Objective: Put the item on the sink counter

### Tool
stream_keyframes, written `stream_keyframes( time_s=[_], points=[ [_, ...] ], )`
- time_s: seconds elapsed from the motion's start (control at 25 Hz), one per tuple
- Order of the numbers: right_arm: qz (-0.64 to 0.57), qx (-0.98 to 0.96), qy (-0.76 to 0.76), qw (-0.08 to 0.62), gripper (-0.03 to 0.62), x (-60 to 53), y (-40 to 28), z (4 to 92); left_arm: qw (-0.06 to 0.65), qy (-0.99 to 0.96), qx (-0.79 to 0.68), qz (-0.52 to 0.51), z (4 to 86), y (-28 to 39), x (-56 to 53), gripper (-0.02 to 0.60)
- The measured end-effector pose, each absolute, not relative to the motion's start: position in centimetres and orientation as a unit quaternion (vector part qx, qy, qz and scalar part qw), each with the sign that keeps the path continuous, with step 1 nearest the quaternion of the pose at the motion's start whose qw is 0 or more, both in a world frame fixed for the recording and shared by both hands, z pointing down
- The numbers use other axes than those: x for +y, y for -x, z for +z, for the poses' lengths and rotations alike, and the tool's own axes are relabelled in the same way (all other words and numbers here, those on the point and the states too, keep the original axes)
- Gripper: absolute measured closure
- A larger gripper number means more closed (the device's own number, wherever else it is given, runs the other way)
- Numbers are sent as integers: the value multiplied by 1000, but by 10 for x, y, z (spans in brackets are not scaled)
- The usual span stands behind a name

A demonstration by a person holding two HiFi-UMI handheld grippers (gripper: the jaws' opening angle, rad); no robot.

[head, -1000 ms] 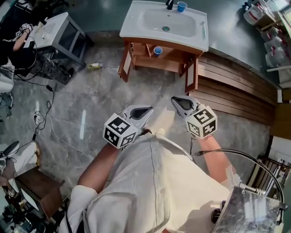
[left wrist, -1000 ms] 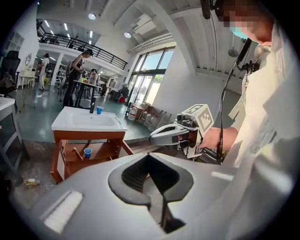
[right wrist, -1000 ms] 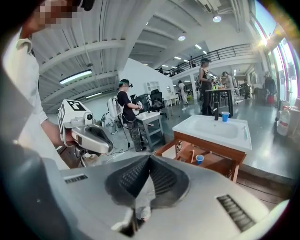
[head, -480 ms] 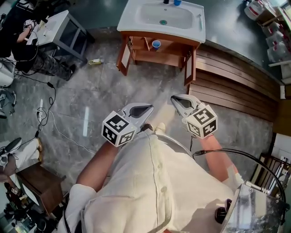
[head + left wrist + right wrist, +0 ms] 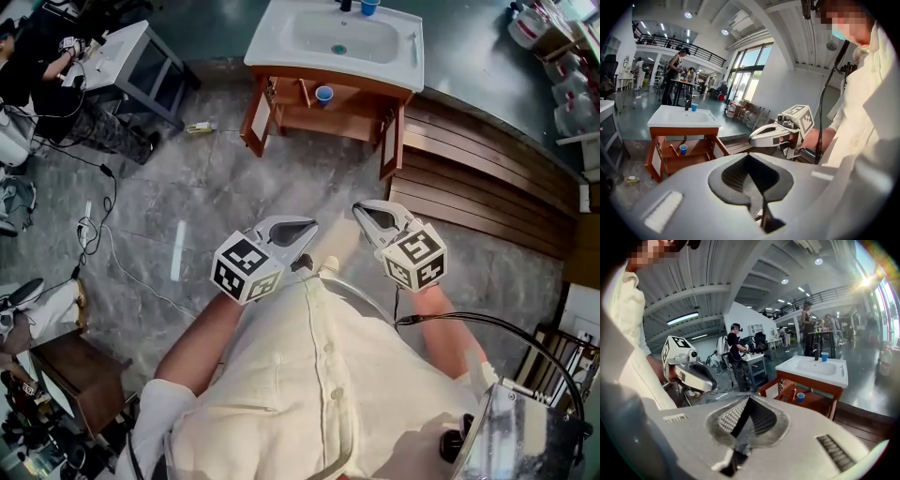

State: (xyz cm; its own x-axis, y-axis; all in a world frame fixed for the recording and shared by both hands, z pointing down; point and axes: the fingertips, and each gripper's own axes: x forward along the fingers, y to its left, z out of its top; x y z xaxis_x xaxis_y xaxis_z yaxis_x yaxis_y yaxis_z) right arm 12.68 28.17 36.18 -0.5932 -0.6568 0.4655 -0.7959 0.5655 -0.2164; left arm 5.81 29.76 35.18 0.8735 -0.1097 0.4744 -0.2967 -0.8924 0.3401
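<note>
Since a second ago the cabinet point(image 5: 323, 122) has slid a little up the head view, and the grey desk point(image 5: 141, 70) at the left with it, while our two grippers sit at almost the same spot before the chest. The left gripper point(image 5: 311, 228) is clenched: in its own view the two jaws meet at the tips, with only the dark hollow of the pads behind them, and we see nothing caught there. The right gripper point(image 5: 357, 208) is clenched as well, tips together and nothing in them. Neither touches anything; both hang over the marbled floor point(image 5: 216, 202), well apart from the cabinet. They are held side by side, near each other but apart, both pointing ahead toward the cabinet and tipped somewhat downward, marker cubes point(image 5: 246, 269) toward us. Our forearms point(image 5: 202, 342) are bent at the elbows and reach forward from the cream shirt point(image 5: 309, 384). In the left gripper view the right hand point(image 5: 819, 140) is wrapped round the back of its gripper, and a black cable point(image 5: 487, 323) loops away from that gripper to the right. The blue cup point(image 5: 324, 94) stands upright on the open shelf point(image 5: 354, 105) inside the cabinet, under the white counter point(image 5: 413, 66), with both cabinet doors point(image 5: 255, 127) swung open. A second cup point(image 5: 694, 107), also blue, stands on the counter just beside the tap point(image 5: 687, 102), behind the basin point(image 5: 319, 37).
</note>
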Motion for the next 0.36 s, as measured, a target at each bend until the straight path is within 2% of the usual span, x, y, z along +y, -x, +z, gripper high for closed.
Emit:
stream_keyframes(
  time_s=[0.36],
  points=[
    [210, -863, -429, 166, 589, 290, -131, 368, 202, -949, -89, 226, 354, -72, 301, 577]
  ],
)
